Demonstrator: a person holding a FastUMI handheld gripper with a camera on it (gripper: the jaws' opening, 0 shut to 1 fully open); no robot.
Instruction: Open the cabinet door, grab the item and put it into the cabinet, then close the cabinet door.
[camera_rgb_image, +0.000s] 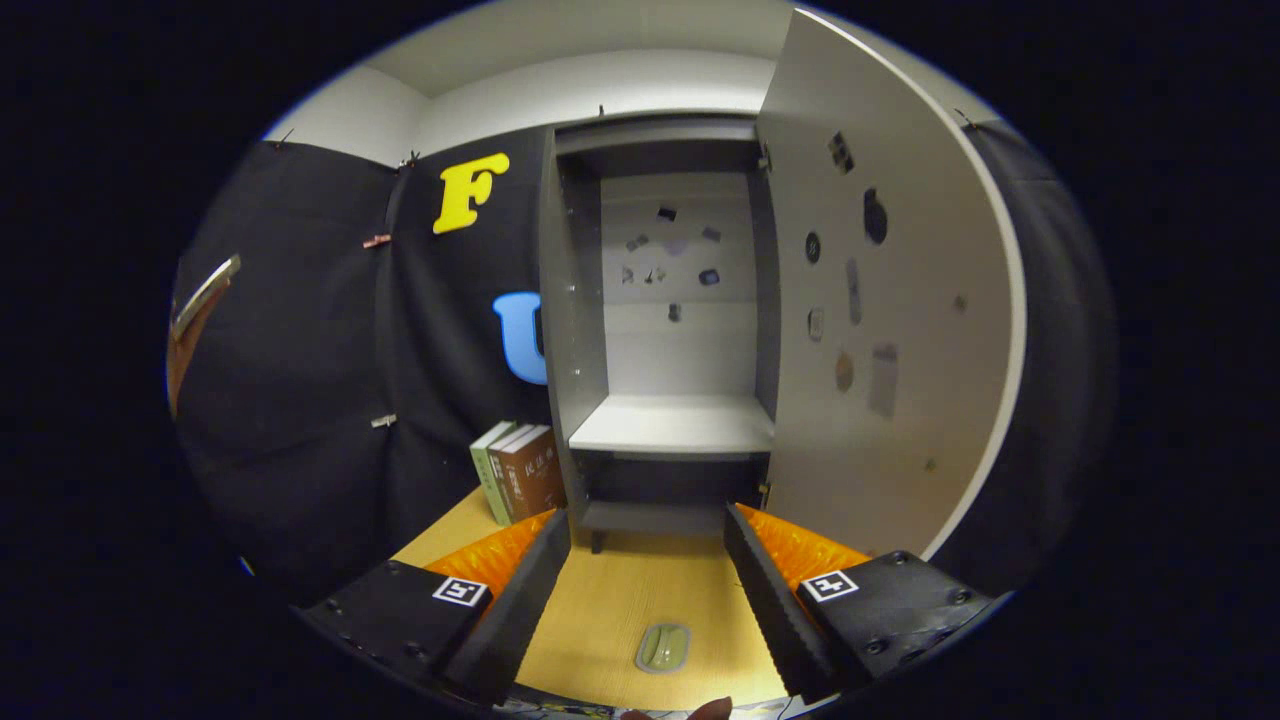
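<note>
Item (663, 647): small flat oval object, greenish-grey, lying on the table (640, 590) between the two fingers and close to their roots, at 6 o'clock from the cabinet. Untouched; neither finger meets it. Exact kind too small to tell.

Gripper (648, 530): fingers spread wide, holding nothing, tips reaching toward the foot of the cabinet. Judged held low and centred so that the item sits inside the span, ready for a descent and a close.

Table: pale wood grain, bearing item, books and cabinet.

Books (520, 470): three volumes standing upright, spines outward, just beside the cabinet's left wall at 9 o'clock from its base. Judged no part of the task; near enough to the left finger to want care on a forward reach.

Cabinet (665, 330): tall grey carcass straight ahead at 12 o'clock, standing on the table against the booth wall. One pale shelf (672, 425) at mid-height, bare; a dark lower compartment beneath it. Small stickers or marks on the back panel.

Cabinet door (890, 330): swung fully open to the right, at 2 o'clock, inner face showing with scattered small marks. Judged left wide so the way to the shelf is free. First step reads as done; grasp, placing and closing not yet done.
</note>
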